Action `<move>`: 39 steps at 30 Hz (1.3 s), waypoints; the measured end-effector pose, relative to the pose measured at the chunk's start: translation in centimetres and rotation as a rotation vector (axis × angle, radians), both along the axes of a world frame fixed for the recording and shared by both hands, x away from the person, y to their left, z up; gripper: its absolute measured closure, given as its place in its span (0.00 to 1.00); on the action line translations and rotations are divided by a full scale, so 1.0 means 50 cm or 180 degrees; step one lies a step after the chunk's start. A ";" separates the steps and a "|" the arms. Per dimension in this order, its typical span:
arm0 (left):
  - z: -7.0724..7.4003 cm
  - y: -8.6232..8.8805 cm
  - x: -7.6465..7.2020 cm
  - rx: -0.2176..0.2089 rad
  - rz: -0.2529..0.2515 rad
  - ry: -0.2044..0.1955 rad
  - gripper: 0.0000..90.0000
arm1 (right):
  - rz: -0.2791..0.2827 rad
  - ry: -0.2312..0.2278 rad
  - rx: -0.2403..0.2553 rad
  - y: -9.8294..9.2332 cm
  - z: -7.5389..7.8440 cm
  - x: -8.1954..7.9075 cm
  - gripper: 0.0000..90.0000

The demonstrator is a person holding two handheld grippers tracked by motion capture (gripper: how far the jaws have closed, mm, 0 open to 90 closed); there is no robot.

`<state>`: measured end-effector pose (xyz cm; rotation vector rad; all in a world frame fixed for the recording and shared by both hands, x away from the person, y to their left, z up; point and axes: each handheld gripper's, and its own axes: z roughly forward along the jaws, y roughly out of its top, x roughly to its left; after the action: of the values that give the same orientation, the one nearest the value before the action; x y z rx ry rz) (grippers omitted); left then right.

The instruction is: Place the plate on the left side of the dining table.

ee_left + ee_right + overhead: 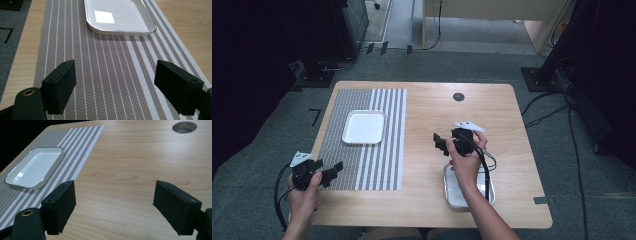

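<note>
Both the left gripper [332, 173] and right gripper [441, 143] hold their jaws open and empty near the white square enamel tray [363, 127] on the striped woven placemat [377, 165].

Wooden counter [427, 200] with a mat and two trays

A striped mat [362, 165] covers the left part, carrying a white tray [363, 127]; a metal tray [452, 192] sits near the front right, and a round hole [458, 97] lies toward the back.

On the bench [427, 200] a placemat [362, 170] lies under the left gripper's fingers [61, 86], a tray [363, 127] on it just ahead — the right gripper's fingers [58, 207] hover over bare wood, a second tray [452, 192] behind them.
</note>
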<state>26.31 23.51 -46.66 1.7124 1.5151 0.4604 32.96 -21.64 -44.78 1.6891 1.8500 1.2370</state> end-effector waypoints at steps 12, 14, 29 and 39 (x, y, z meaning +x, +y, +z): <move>-0.019 0.014 -0.020 0.0074 0.0054 0.0046 0.20 | -0.0136 0.0011 -0.0033 -0.063 -0.008 -0.033 0.22; -0.022 0.016 -0.022 0.0088 0.0057 0.0049 0.20 | -0.0166 0.0008 -0.0034 -0.075 -0.008 -0.038 0.22; -0.053 0.041 -0.034 0.0123 0.0131 0.0108 0.20 | -0.0429 0.0020 -0.0039 -0.171 -0.023 -0.086 0.22; -0.060 0.060 -0.045 0.0191 0.0191 0.0112 0.20 | -0.0585 0.0039 -0.0120 -0.229 -0.035 -0.117 0.23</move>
<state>24.08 26.51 -49.66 1.7330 1.5960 0.5140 27.13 -33.07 -46.54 1.8039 1.6707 1.1134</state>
